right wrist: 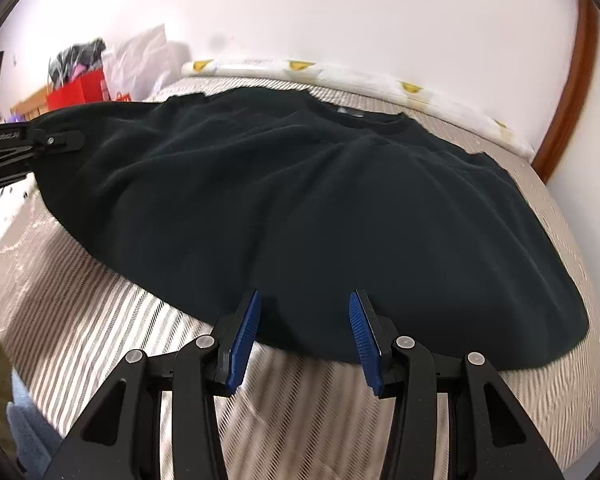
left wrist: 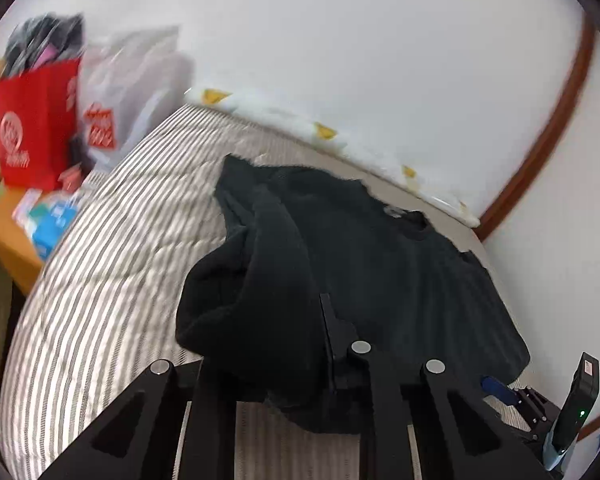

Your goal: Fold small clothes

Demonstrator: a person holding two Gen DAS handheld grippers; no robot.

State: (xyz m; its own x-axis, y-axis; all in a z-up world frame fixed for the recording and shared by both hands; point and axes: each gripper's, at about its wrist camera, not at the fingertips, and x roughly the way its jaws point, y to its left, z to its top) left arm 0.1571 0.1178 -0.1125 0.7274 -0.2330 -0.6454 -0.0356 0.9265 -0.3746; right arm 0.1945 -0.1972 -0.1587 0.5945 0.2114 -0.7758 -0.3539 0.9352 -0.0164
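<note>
A black T-shirt (right wrist: 300,200) lies spread on the striped bed cover (right wrist: 112,320), collar toward the wall. In the left wrist view my left gripper (left wrist: 292,340) is shut on the shirt's (left wrist: 380,260) side edge, which hangs bunched over its fingers and hides the pads. The right wrist view shows that gripper (right wrist: 66,140) at the far left, holding the edge raised off the bed. My right gripper (right wrist: 304,312) stands open at the near hem. Its blue pads (right wrist: 244,340) sit apart over the cloth and do not press it.
A red paper bag (left wrist: 32,128) and white plastic bags (left wrist: 132,92) stand beyond the bed's far left corner, above an orange box (left wrist: 8,240). A white roll with yellow marks (left wrist: 320,132) lines the wall. Brown wood trim (left wrist: 560,140) curves at the right.
</note>
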